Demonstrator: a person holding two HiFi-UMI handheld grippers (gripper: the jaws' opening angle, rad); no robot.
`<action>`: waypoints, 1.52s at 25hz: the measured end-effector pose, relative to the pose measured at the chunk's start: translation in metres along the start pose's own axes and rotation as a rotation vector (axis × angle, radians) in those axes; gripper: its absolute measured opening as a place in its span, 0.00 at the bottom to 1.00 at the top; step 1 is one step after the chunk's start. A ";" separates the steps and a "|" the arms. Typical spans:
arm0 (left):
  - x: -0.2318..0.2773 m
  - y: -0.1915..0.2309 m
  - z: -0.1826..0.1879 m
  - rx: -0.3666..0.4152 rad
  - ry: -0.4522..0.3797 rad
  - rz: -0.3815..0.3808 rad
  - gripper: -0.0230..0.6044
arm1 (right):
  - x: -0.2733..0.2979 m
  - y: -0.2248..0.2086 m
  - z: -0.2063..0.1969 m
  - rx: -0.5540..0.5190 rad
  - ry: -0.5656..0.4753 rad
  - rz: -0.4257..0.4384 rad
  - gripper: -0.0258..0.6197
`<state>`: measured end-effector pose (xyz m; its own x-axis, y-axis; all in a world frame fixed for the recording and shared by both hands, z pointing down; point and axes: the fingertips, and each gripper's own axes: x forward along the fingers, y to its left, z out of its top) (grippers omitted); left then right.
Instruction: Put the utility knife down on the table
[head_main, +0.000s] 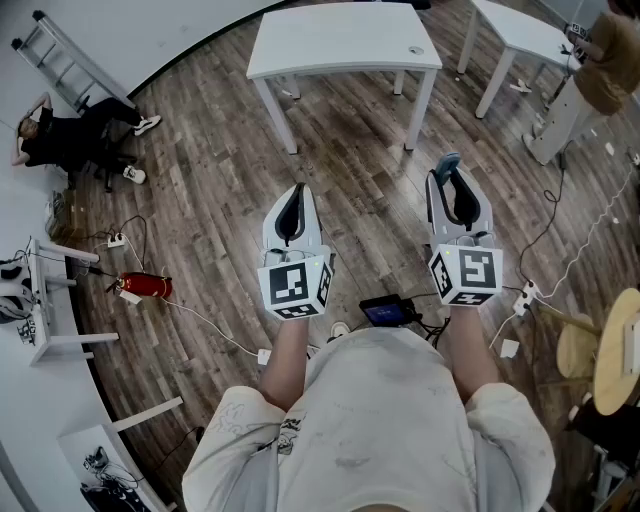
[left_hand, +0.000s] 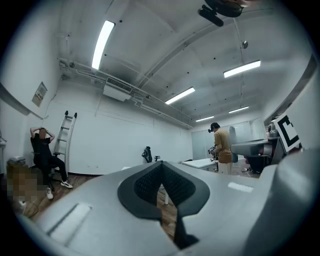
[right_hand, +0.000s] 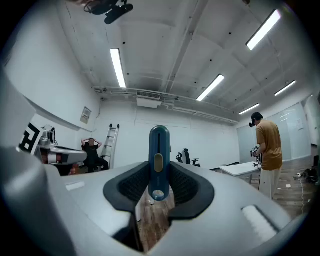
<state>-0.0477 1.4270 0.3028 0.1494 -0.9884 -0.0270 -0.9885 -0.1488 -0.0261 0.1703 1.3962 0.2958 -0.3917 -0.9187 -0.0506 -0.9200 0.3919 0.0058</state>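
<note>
A blue utility knife (right_hand: 159, 160) with a yellow slider stands upright between the pads of my right gripper (right_hand: 159, 186), which is shut on it. In the head view the knife's blue tip (head_main: 447, 162) pokes out past the right gripper (head_main: 456, 196), held level above the wooden floor. My left gripper (head_main: 291, 215) is beside it at about the same height, and its black pads (left_hand: 150, 182) meet with nothing between them. The white table (head_main: 345, 45) stands ahead of both grippers, a step away.
A second white table (head_main: 515, 30) is at the far right, with a person in a tan shirt (head_main: 610, 60) beside it. Another person sits by a ladder (head_main: 60, 130) at the left. A red extinguisher (head_main: 145, 285) and cables lie on the floor.
</note>
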 end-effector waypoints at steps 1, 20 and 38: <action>0.003 -0.003 0.000 0.003 -0.001 -0.001 0.05 | 0.001 -0.004 0.000 -0.001 -0.002 0.001 0.24; 0.068 -0.166 -0.013 0.037 0.003 -0.010 0.06 | -0.026 -0.151 -0.029 0.038 0.004 0.074 0.24; 0.230 -0.065 -0.035 0.022 -0.012 -0.069 0.06 | 0.153 -0.136 -0.047 -0.020 0.025 0.024 0.24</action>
<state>0.0503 1.2088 0.3332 0.2174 -0.9754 -0.0368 -0.9752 -0.2155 -0.0507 0.2346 1.2000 0.3340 -0.4137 -0.9101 -0.0251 -0.9103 0.4131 0.0269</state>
